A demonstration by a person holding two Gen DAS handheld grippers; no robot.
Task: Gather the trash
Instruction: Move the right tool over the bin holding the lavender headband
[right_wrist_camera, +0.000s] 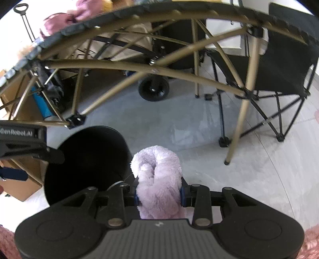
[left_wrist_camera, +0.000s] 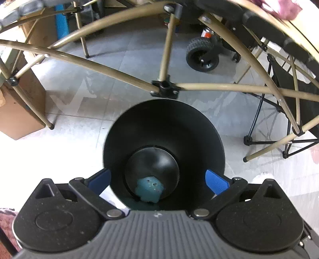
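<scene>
While a folding frame of tan tubes (left_wrist_camera: 119, 73) arches over both views, open pale floor (left_wrist_camera: 65, 155) is seen beneath it; the tabletop edge (right_wrist_camera: 179, 8) curves across the top of the right wrist view, with a black folding chair (right_wrist_camera: 287, 59) to the right and a black wheel (left_wrist_camera: 201, 53) further back; a cardboard box (left_wrist_camera: 18, 111) stands at the left edge; clear floor lies between the tan legs in front of both claws; a black bin (left_wrist_camera: 163, 127) is gripped at its rim by the left claw (left_wrist_camera: 159, 179), its blue pads (left_wrist_camera: 216, 182) set wide on either side of the wall, and the claw is pointed steeply down into the bin's mouth; a crumpled blue scrap (left_wrist_camera: 148, 189) lies on the bin's bottom; the right claw (right_wrist_camera: 159, 194) is pointed downward and is closed narrowly on a fluffy pale pink cloth (right_wrist_camera: 157, 171), which is held just right of the bin, above the floor
</scene>
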